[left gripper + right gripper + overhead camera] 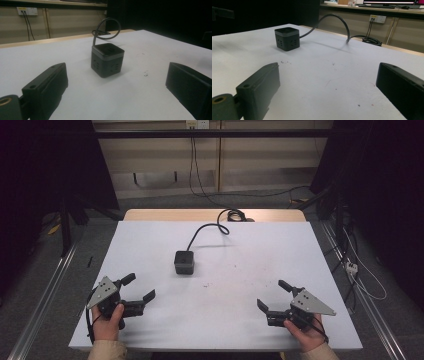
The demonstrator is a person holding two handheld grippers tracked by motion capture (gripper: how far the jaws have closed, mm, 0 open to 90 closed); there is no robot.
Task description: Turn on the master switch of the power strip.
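My left hand-held gripper (139,287) sits near the counter's (150,240) front left corner, jaws spread wide with nothing between them, angled toward the middle of the sheet. In the left gripper view the black cube power strip (107,60) stands ahead between my two jaws, well apart from them, with bare white surface all the way up to it.

The cube (184,262) rests upright a little left of the counter's centre, flat on its base, with socket holes on the sides that face me. Being a cube, it has no real long axis; its cable (205,231) leaves the far side and runs away toward the back edge, where it coils (234,215) on the wooden strip.

To the right, the surface is open apart from a few small marks (206,285). My right hand-held gripper (271,294) lies near the front right corner, jaws likewise spread and empty, pointing inward, with the cube well off.
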